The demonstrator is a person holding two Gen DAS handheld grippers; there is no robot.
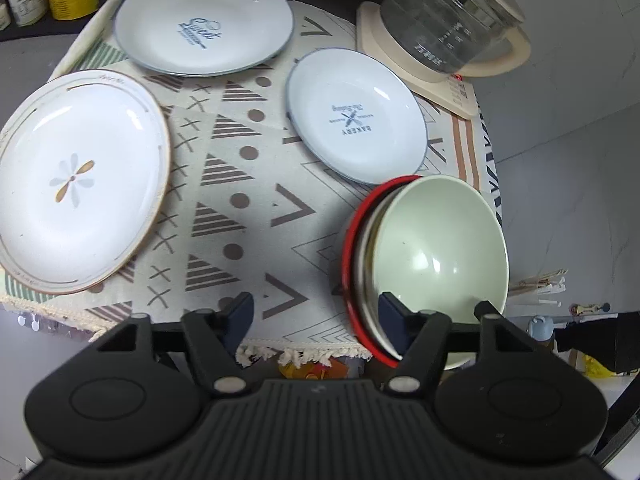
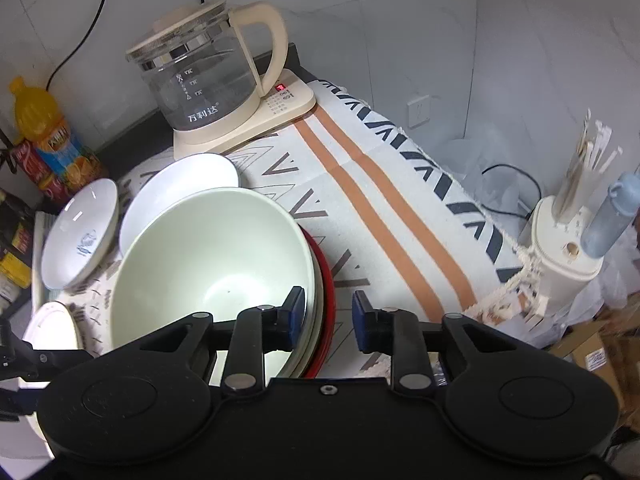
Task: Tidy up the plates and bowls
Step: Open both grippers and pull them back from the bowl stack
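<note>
A stack of bowls, pale green (image 1: 440, 240) nested in a steel one and a red one (image 1: 350, 264), stands at the table's front right; it also shows in the right wrist view (image 2: 216, 256). My left gripper (image 1: 316, 312) is open, its right finger at the stack's rim. My right gripper (image 2: 328, 316) is open, its jaws on either side of the stack's right rim (image 2: 320, 276). Three plates lie on the cloth: a flower plate (image 1: 76, 176), a "Sweet" plate (image 1: 204, 20) and a "Bakery" plate (image 1: 356, 116).
A glass kettle on a cream base (image 2: 208, 80) stands at the back right. Bottles and cans (image 2: 44, 136) line the back left. A chopstick holder (image 2: 568, 236) stands off the table's right edge. The patterned cloth (image 1: 248, 184) covers the table.
</note>
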